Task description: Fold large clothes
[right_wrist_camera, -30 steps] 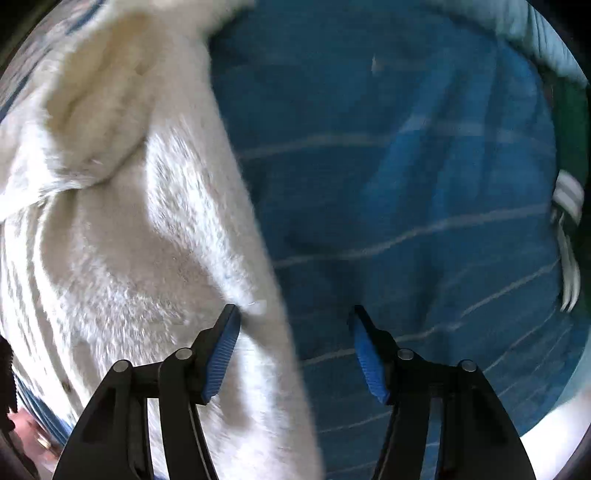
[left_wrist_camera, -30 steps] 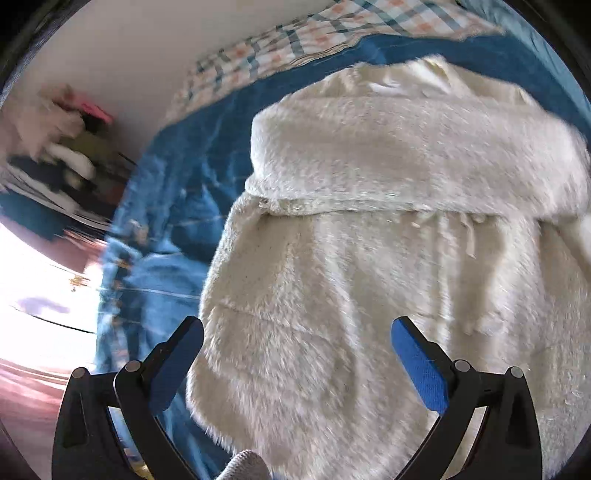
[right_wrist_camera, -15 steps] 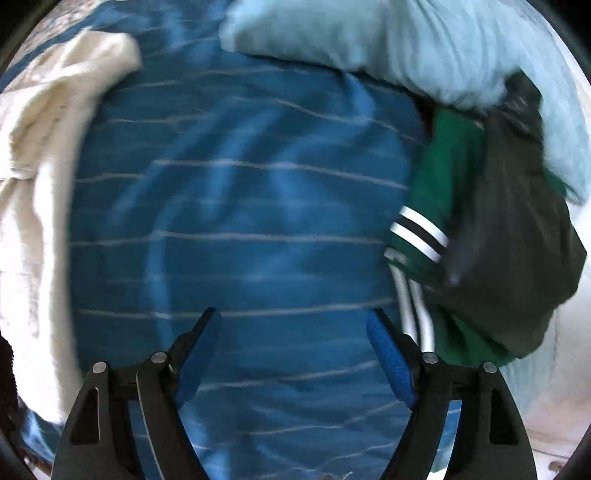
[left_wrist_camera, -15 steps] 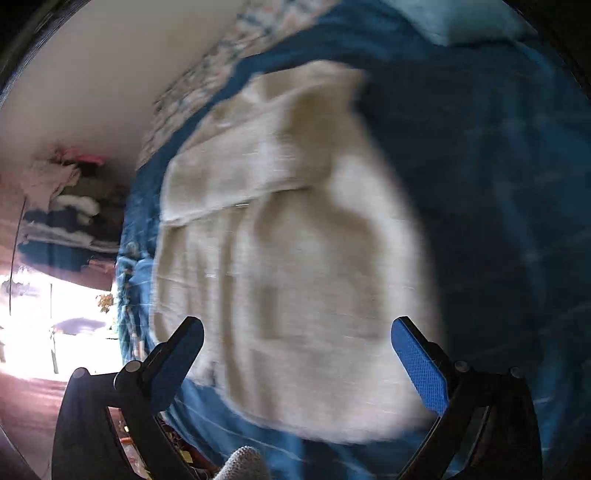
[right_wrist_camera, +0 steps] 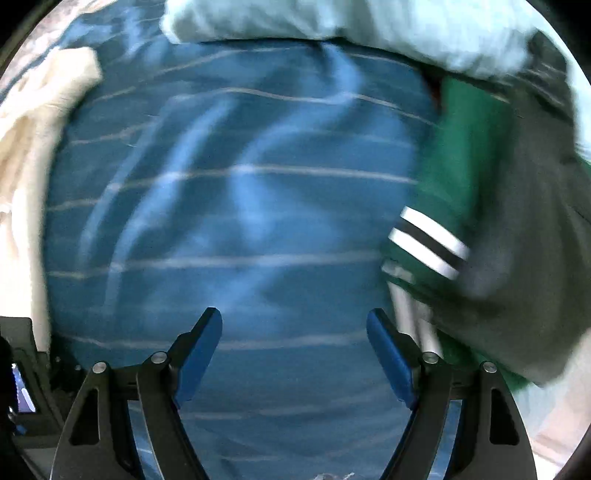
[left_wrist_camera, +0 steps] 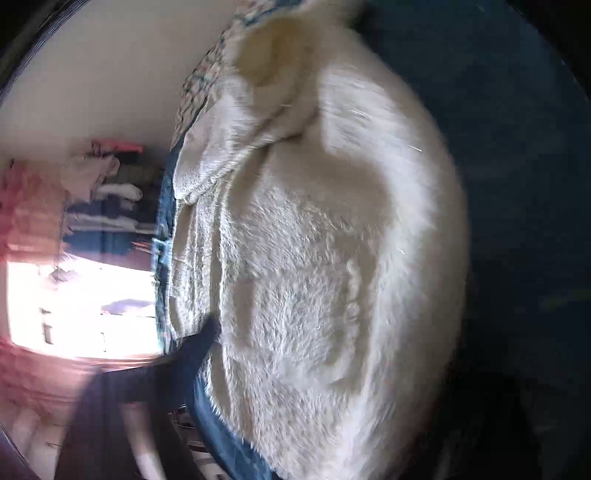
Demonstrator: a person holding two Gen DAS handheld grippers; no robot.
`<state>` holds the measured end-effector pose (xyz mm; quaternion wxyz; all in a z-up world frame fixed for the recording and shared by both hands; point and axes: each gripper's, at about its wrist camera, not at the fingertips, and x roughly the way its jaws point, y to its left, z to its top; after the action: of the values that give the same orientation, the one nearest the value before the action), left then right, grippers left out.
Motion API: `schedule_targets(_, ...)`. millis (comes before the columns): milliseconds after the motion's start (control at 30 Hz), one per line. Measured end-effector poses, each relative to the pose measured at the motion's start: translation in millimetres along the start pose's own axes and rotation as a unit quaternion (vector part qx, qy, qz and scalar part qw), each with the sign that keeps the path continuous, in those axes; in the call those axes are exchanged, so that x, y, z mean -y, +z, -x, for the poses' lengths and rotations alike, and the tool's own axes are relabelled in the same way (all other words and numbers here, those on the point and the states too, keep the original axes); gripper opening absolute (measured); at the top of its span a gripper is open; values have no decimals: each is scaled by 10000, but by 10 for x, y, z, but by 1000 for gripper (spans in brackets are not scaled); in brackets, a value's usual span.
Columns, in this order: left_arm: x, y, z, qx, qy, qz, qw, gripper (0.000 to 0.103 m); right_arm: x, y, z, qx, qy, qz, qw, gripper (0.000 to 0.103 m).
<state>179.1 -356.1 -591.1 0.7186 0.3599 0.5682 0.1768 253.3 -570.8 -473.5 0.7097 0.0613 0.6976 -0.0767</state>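
Observation:
A white fluffy garment (left_wrist_camera: 314, 258) fills the blurred left wrist view, lying on a blue bedsheet (left_wrist_camera: 517, 184). My left gripper (left_wrist_camera: 295, 369) is low over its near edge and its jaws are closing with the fleece between them. Only one dark finger (left_wrist_camera: 195, 354) shows, its tip against the garment's left edge; the other is lost in shadow. My right gripper (right_wrist_camera: 294, 332) is open and empty, pointing down at the blue striped sheet (right_wrist_camera: 240, 203). The white garment (right_wrist_camera: 33, 118) lies at that view's left edge.
A green garment with white stripes (right_wrist_camera: 454, 177) and a dark grey one (right_wrist_camera: 524, 240) are piled right of my right gripper. A pale blue pillow (right_wrist_camera: 332, 22) lies beyond. The bed's left edge (left_wrist_camera: 162, 258) drops to a bright floor, with shelves of clothes (left_wrist_camera: 103, 192) behind.
The left wrist view has dropped close onto the white garment, and its fingers no longer stand wide and clear. The right gripper swung off the garment across the sheet toward the green clothes and opened slightly.

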Motion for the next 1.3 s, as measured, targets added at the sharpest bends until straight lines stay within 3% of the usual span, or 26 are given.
schedule_targets(33, -129, 23, -34, -45, -218, 167, 9996, 17, -77, 102, -9, 38, 445, -12, 9990, 82)
schedule_targets(100, -418, 59, -99, -92, -578, 486, 9971, 17, -244, 333, -18, 112, 1476, -86, 9889, 83)
schedule_targets(167, -629, 71, -130, -76, -728, 627, 9953, 16, -433, 572, -32, 146, 2543, -140, 9669, 89)
schedule_targets(200, -714, 79, -139, -63, -755, 672, 9949, 16, -572, 721, -49, 113, 3136, -146, 9494, 90)
schedule_targets(267, -877, 118, -161, -19, -790, 725, 9942, 16, -725, 939, -169, -66, 3938, -225, 9189, 91)
schedule_targets(300, -945, 128, -174, -28, -819, 738, 9939, 16, -887, 1087, -237, -232, 4406, -336, 8968, 91)
schedule_targets(400, -988, 136, -156, -45, -886, 827, 9926, 16, -1273, 1291, -327, -523, 4988, -477, 8638, 93)
schedule_targets(467, -988, 131, -148, -59, -947, 931, 9911, 16, -1515, 1384, -409, -826, 5126, -523, 8530, 94)
schedule_targets(633, -963, 101, -79, -185, -1295, 1256, 9834, 16, -1675, 1371, -605, -1363, 4894, -1053, 8549, 94)
schedule_targets(667, -1003, 89, -100, -213, -1381, 1333, 9812, 16, -1663, 1369, -625, -1389, 4842, -1171, 8559, 83)
schedule_targets(700, -1036, 75, -104, -203, -1423, 1373, 9801, 16, -1654, 1352, -589, -1391, 4684, -1221, 8639, 59)
schedule_targets(767, -1162, 57, -163, -196, -1576, 1475, 9762, 16, -1659, 1313, -545, -1289, 4532, -1191, 8739, 36)
schedule_targets(800, -1198, 45, -170, -207, -1665, 1524, 9740, 16, -1673, 1293, -473, -1206, 4467, -1160, 8789, 30)
schedule_targets(1000, -1727, -21, -290, -189, -2322, 1755, 9565, 16, -1803, 1208, 103, -803, 4247, -961, 8966, 24)
schedule_targets(1200, -2282, -93, -378, 13, -2813, 1841, 9418, 16, -2204, 1233, 802, -591, 4035, -811, 9094, 23)
schedule_targets(1300, -2548, -125, -505, 39, -3009, 1928, 9340, 16, -2634, 1236, 1136, -524, 3898, -727, 9165, 23)
